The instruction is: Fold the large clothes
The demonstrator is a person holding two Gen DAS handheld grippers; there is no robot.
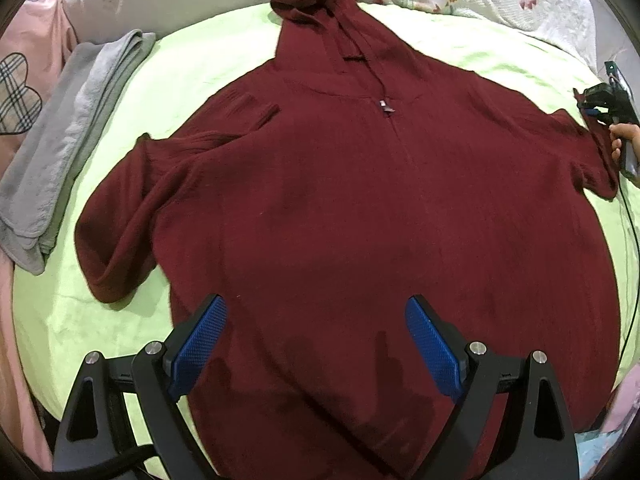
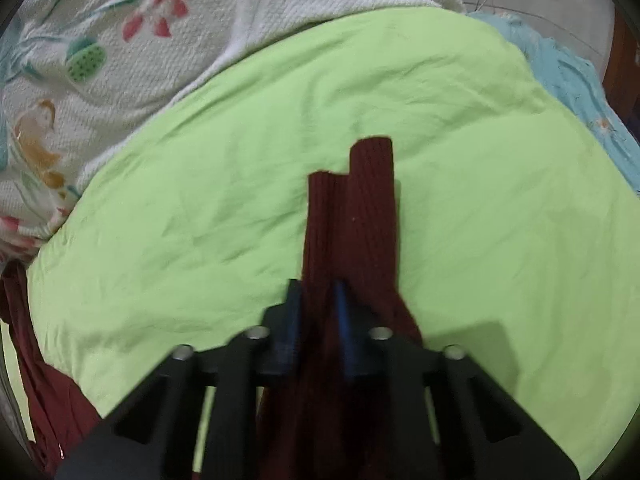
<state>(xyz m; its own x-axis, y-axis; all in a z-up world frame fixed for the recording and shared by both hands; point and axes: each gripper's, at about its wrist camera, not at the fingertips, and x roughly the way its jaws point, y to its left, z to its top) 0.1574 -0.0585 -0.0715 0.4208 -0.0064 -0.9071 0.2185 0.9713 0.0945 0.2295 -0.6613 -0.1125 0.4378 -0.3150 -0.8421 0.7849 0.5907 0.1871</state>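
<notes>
Over the hem, the left gripper point(image 1: 316, 344) hovers with fingers spread, holding nothing. The maroon hoodie point(image 1: 360, 200) lies flat, front up, on the green sheet point(image 1: 200, 64) of the bed. At its far edge the right gripper point(image 2: 316, 312) is clenched on the sleeve point(image 2: 356, 208). Judged step: folding that sleeve inward; next, carry it across the chest and release.

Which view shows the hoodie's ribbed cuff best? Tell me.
The right wrist view: the ribbed cuff sticks out past the shut right gripper, close and centered. The left wrist view shows the whole maroon hoodie, but that sleeve end sits small at the frame's right edge.
</notes>
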